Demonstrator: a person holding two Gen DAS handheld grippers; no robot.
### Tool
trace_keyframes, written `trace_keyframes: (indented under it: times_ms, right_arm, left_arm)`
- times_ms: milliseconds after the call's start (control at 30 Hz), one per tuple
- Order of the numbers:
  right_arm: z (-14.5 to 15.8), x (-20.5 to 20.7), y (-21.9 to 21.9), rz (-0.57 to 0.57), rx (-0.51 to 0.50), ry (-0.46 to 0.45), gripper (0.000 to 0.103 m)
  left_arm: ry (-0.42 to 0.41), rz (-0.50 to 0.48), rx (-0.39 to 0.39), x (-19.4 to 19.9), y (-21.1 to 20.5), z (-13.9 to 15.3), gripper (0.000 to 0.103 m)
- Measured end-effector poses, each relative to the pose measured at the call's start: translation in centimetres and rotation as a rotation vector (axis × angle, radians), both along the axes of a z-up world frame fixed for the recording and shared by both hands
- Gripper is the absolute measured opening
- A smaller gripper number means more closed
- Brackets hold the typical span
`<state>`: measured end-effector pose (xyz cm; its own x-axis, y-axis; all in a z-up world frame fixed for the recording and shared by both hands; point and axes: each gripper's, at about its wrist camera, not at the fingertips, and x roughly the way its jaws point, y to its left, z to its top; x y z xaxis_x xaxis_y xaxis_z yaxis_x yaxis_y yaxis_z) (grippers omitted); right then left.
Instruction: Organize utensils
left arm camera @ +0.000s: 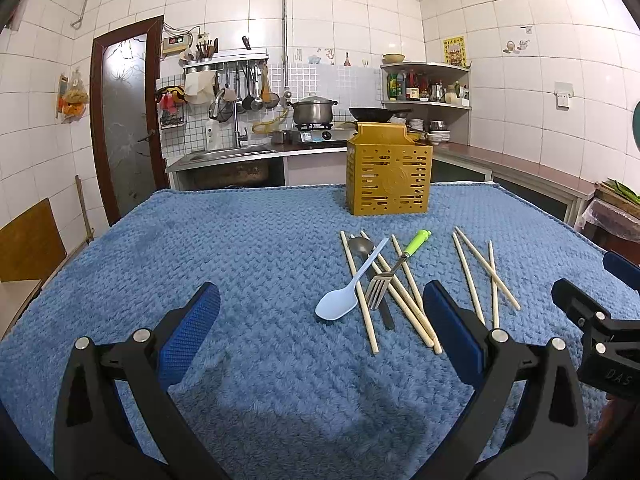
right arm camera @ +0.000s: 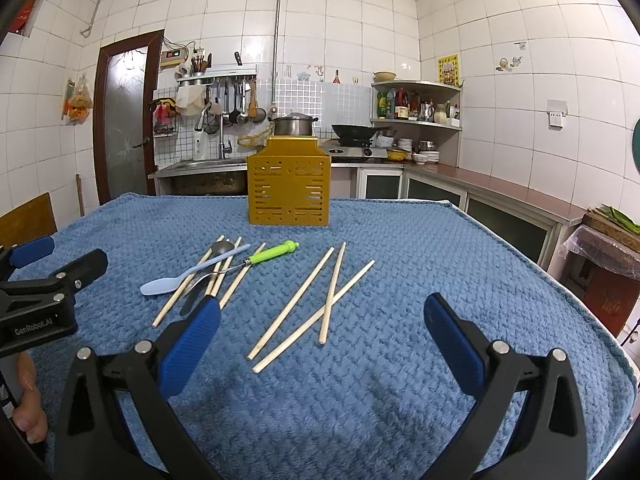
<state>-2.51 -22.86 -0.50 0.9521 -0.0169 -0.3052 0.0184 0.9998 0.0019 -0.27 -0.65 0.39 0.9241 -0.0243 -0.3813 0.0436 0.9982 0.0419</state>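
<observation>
- A white-tiled kitchen, with a sink, hanging ladles and a gas stove along the back wall. In front stands a tabletop covered by a thick blue fleece blanket (left arm camera: 248, 248).
- Near the tabletop's far edge stands an upright mustard-yellow slotted plastic utensil holder (left arm camera: 389, 176), apart from everything else.
- Between the holder and the near edge lies a crossed heap: a pale blue plastic spoon (left arm camera: 344, 292), a metal fork with a lime-green handle (left arm camera: 396, 268), a grey metal spoon (left arm camera: 362, 247) partly buried, and several pale wooden chopsticks (left arm camera: 362, 300) under and through them.
- Three more loose wooden chopsticks (right arm camera: 316, 304) lie crossed just to the right of the heap.
- The left gripper (left arm camera: 320, 332) hovers near the near edge with its blue-padded jaws spread wide and empty; the right gripper (right arm camera: 322, 340) is likewise wide apart and empty, the loose three lying just ahead of it.
- Everything looks light and rigid. I'd guess the thin, round, smooth chopsticks will roll and sink into the pile, so pinch one across its middle, square to the shaft.
- The fork's thick green handle lies uppermost and offers the easiest hold; lifting it first should free the heap.
- The plastic spoon looks slick; take its narrow stem.
</observation>
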Motion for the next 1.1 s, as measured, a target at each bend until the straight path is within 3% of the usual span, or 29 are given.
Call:
trace_keyframes:
  times_ms: [1100]
  right_arm:
    - [0.15, 0.14, -0.11, -0.003, 0.005, 0.0, 0.099]
  left_arm:
    - [-0.006, 0.0, -0.006, -0.12, -0.06, 0.21, 0.098]
